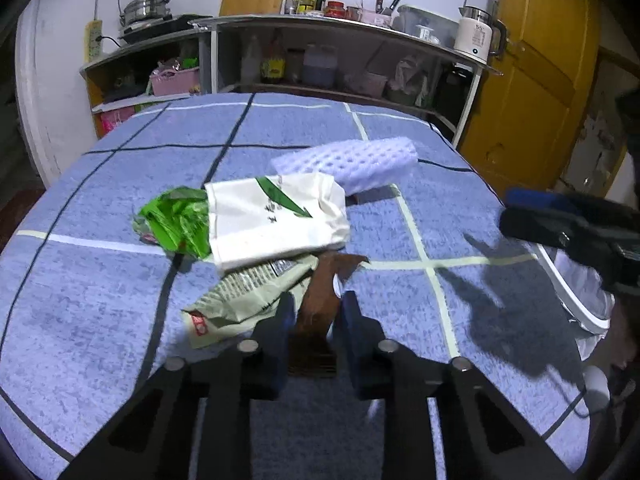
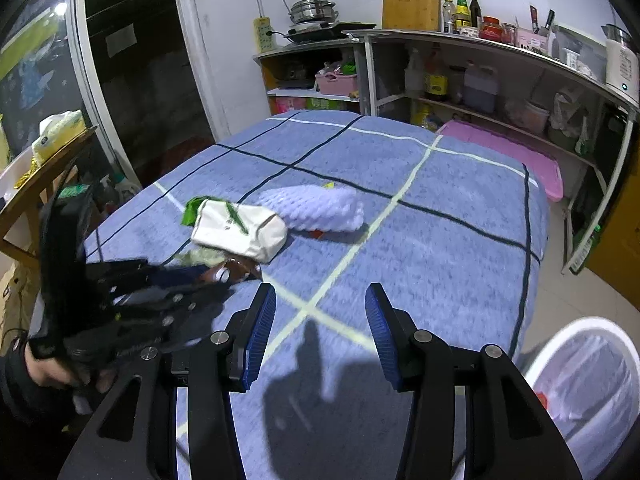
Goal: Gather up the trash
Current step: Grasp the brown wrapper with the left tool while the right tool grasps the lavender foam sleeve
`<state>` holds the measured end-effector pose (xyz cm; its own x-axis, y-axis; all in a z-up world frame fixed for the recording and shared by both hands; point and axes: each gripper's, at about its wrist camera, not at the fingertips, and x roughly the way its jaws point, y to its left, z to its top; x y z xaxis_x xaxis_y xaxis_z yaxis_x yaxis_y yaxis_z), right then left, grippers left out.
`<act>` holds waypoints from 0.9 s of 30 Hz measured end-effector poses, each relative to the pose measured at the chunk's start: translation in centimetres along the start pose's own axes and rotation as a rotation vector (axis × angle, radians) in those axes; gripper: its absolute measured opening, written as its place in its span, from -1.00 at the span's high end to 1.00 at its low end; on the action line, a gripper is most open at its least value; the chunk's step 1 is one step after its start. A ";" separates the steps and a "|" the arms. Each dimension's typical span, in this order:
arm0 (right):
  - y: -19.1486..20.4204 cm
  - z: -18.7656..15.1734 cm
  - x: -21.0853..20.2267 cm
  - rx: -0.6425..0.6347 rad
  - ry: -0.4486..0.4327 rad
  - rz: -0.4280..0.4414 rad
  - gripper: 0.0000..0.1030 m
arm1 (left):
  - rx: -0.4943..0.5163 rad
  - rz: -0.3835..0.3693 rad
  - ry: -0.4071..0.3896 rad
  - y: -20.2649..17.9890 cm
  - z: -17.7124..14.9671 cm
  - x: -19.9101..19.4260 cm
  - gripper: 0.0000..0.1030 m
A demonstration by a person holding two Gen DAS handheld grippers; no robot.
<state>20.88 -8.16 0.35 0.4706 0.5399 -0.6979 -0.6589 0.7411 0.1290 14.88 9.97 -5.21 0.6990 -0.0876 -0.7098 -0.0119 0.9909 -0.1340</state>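
**On the blue checked table, the first wrapper is only now in the jaws**

On the blue checked cloth (image 1: 460, 200) a small heap of litter waits, and the collecting looks barely begun. The left gripper (image 1: 314, 312) has closed its jaws on a brown wrapper (image 1: 320, 284) at the near edge of the heap; the pads press its sides and the wrapper stands up between them, its far end close beside the pile. The right gripper (image 2: 320, 322) hangs over bare cloth, near the table's edge, jaws about half open with nothing between them.

To the right of the table, below its edge, stands a white bin (image 2: 588, 380) with a pale liner. Something small and red shows inside it, too small to name, so perhaps one piece is already in; I judge most of the job is left.

Counted, as far as the frames allow:
- one brown wrapper, gripped
- one pale green printed packet (image 1: 248, 292), lying flat just beside the gripped piece
- one white paper bag with a green leaf mark (image 1: 272, 220), on top of the packet
- one bright green crumpled wrapper (image 1: 176, 220), touching the white bag's far-left side
- one lilac foam roll (image 1: 348, 164), just behind the bag
- one bin, two grippers

A scrap of red peeks under the foam roll; what it is cannot be told
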 end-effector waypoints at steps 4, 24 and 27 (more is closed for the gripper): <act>-0.7 1.4 1.7 -0.002 0.005 -0.001 0.07 | -0.018 -0.016 -0.005 0.2 -0.1 -0.3 0.62; -1.1 4.9 7.4 -0.014 0.035 0.029 0.72 | -0.056 -0.057 -0.008 0.5 -0.5 -0.4 0.64; -1.3 4.7 7.3 0.000 0.034 0.020 0.79 | -0.054 -0.053 -0.008 0.4 -0.5 -0.4 0.64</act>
<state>27.94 -3.32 -1.59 0.4372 0.5407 -0.7187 -0.6681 0.7302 0.1429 14.24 10.37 -5.39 0.7050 -0.1383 -0.6956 -0.0138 0.9779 -0.2084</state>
